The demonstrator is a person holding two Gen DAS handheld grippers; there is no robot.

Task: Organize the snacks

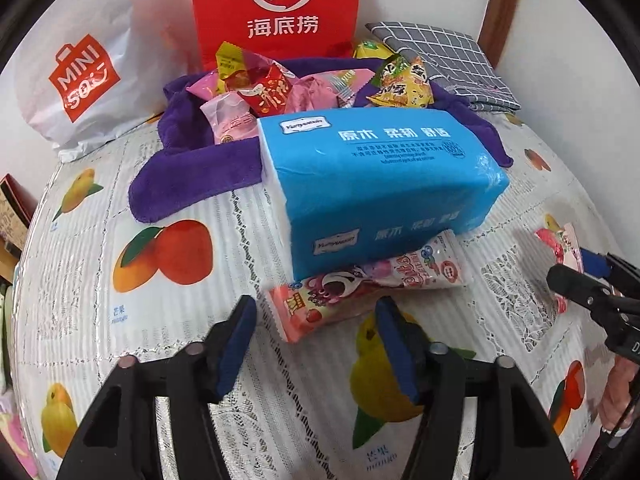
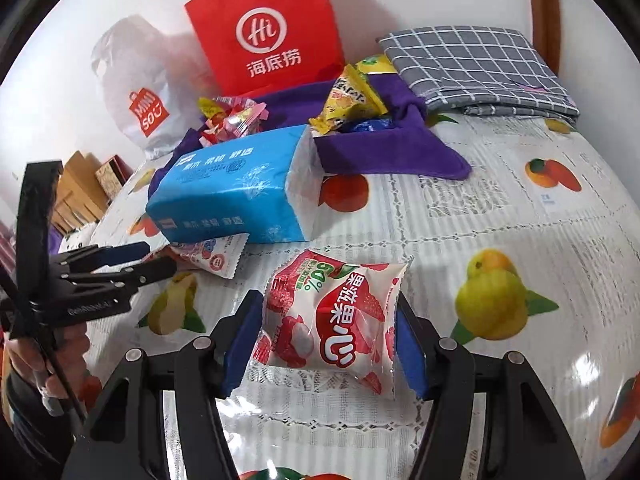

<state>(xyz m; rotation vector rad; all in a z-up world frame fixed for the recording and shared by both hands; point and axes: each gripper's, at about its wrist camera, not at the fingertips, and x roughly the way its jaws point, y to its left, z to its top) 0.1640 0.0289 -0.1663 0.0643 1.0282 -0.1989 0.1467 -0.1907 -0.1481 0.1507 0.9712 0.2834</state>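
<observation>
A pink candy packet (image 1: pixel 360 292) lies on the table, partly under a blue tissue pack (image 1: pixel 380 188). My left gripper (image 1: pixel 316 344) is open, just short of the packet's near end. In the right wrist view a red-and-white strawberry snack bag (image 2: pixel 332 320) sits between my right gripper's (image 2: pixel 328 340) fingers, which stand against its two sides. The purple cloth (image 1: pixel 192 176) behind holds several snack packets (image 1: pixel 260 88). The right gripper also shows in the left wrist view (image 1: pixel 580 280).
A red paper bag (image 1: pixel 276 12) and a white Miniso bag (image 1: pixel 80 72) stand at the back. A folded grey checked cloth (image 2: pixel 480 68) lies at the back right. A fruit-print tablecloth (image 2: pixel 520 220) covers the table. Yellow snack packets (image 2: pixel 352 96) lie on the purple cloth.
</observation>
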